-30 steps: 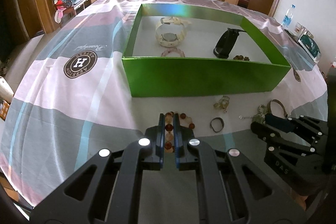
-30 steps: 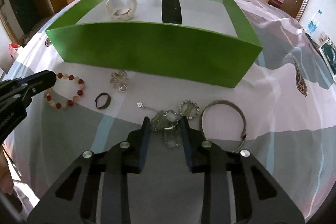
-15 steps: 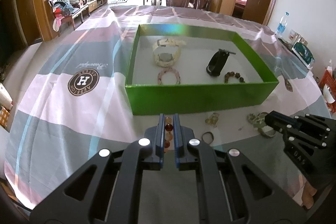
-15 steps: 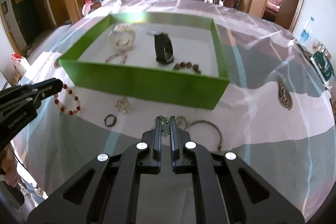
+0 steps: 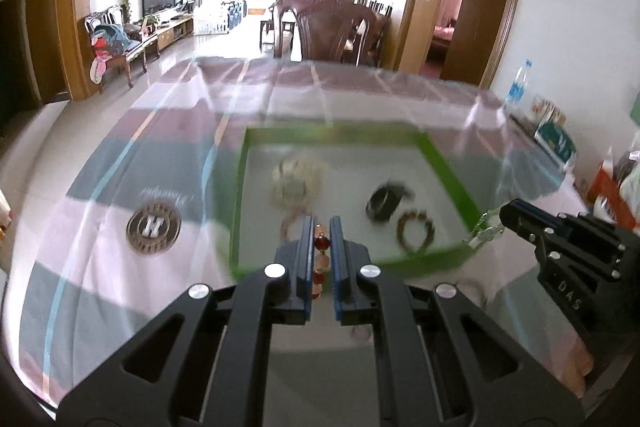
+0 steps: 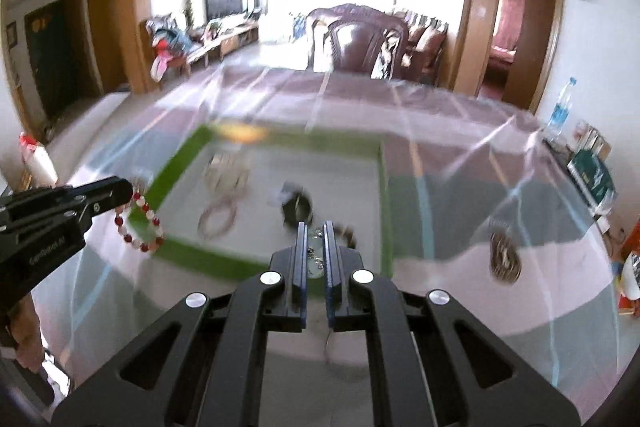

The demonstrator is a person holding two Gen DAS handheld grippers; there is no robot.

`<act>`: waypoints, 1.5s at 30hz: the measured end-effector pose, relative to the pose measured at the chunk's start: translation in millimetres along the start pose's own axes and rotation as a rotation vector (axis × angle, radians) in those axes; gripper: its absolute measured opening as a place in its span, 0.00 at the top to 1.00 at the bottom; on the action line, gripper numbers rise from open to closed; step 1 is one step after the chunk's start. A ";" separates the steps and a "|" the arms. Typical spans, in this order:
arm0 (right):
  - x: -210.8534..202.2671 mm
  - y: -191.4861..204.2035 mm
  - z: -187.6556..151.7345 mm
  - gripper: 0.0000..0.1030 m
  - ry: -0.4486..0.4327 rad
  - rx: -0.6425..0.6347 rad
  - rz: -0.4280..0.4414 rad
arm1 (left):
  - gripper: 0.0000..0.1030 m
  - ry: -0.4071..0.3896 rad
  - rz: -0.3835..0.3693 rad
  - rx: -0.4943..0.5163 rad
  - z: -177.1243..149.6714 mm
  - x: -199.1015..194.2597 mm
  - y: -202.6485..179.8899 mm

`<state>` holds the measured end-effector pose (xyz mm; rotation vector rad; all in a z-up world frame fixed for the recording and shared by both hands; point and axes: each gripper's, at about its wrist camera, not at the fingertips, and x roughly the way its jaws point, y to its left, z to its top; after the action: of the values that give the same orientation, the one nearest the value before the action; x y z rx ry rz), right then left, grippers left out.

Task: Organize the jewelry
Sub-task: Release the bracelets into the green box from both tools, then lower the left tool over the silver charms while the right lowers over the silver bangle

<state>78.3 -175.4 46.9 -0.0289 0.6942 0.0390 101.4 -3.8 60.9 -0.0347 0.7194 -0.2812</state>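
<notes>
My left gripper is shut on a red and pale bead bracelet and holds it in the air near the front wall of the green box; the bracelet hangs from it in the right wrist view. My right gripper is shut on a silver chain necklace above the box's front right part; the chain dangles from it in the left wrist view. The box holds a cream bangle, a pink bracelet, a black clip and a brown bead bracelet.
The table has a pink and grey checked cloth with a round H logo. A dark pendant lies right of the box. A water bottle and boxes stand at the far right. A wooden chair stands behind the table.
Both grippers have risen from the table with their pieces and moved forward over the box's front edge. The right gripper closed on the necklace a second ago. The view is blurred by motion.
</notes>
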 end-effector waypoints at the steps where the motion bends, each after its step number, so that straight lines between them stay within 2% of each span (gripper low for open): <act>1: 4.1 -1.7 7.2 0.93 -0.007 0.008 0.003 | 0.92 0.005 -0.025 -0.018 9.9 6.9 1.5; 4: 29.3 -5.6 21.9 0.93 0.012 0.028 -0.008 | 0.92 0.040 -0.065 -0.033 27.5 32.2 4.1; 8: 75.5 -6.7 21.2 0.93 0.123 0.040 -0.032 | 0.92 0.099 -0.038 -0.057 34.7 72.4 11.5; 12: 98.5 -6.3 13.7 0.93 0.174 0.039 -0.045 | 0.90 0.137 -0.023 -0.049 25.6 91.2 12.3; 13: 99.5 -6.6 12.5 0.91 0.181 0.037 -0.053 | 0.87 0.141 -0.015 -0.039 23.0 90.8 11.7; 16: 84.3 -9.1 7.7 0.72 0.166 0.034 -0.048 | 0.75 0.118 0.007 0.004 15.4 76.8 4.5; 18: 64.0 -11.8 1.1 0.72 0.134 0.017 -0.058 | 0.67 0.099 0.002 0.037 7.4 62.2 -2.2; 21: 42.7 -27.1 -12.4 0.72 0.129 0.031 -0.061 | 0.67 0.117 -0.040 0.060 -12.4 47.7 -11.4; 24: 36.5 -42.9 -28.6 0.72 0.167 0.074 -0.067 | 0.67 0.170 -0.110 0.065 -33.6 47.2 -20.4; 28: 46.3 -53.8 -57.2 0.72 0.256 0.106 -0.084 | 0.67 0.237 -0.123 0.087 -57.0 64.9 -34.4; 29: 48.5 -53.9 -62.5 0.72 0.271 0.109 -0.078 | 0.64 0.261 -0.118 0.089 -61.9 73.0 -37.9; 30: 50.6 -54.2 -67.8 0.72 0.284 0.114 -0.070 | 0.57 0.272 -0.116 0.092 -64.8 77.9 -40.1; 32: 55.3 -54.2 -79.1 0.72 0.312 0.125 -0.058 | 0.53 0.290 -0.115 0.114 -72.8 86.4 -45.7; 37: 64.3 -50.3 -92.5 0.72 0.352 0.128 -0.054 | 0.54 0.328 -0.111 0.136 -82.8 109.2 -55.0; 38: 64.8 -49.6 -93.8 0.72 0.354 0.127 -0.048 | 0.62 0.337 -0.105 0.137 -84.0 114.5 -55.5; 39: 64.5 -47.5 -94.5 0.72 0.354 0.124 -0.039 | 0.76 0.344 -0.098 0.134 -85.3 116.9 -54.7; 45: 68.1 -21.2 -96.5 0.72 0.368 0.060 0.029 | 0.86 0.344 -0.068 0.108 -87.6 116.2 -39.3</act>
<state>69.9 -198.6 -70.6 0.0322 1.0631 0.0407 117.8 -66.8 -75.0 0.0942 1.0447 -0.3960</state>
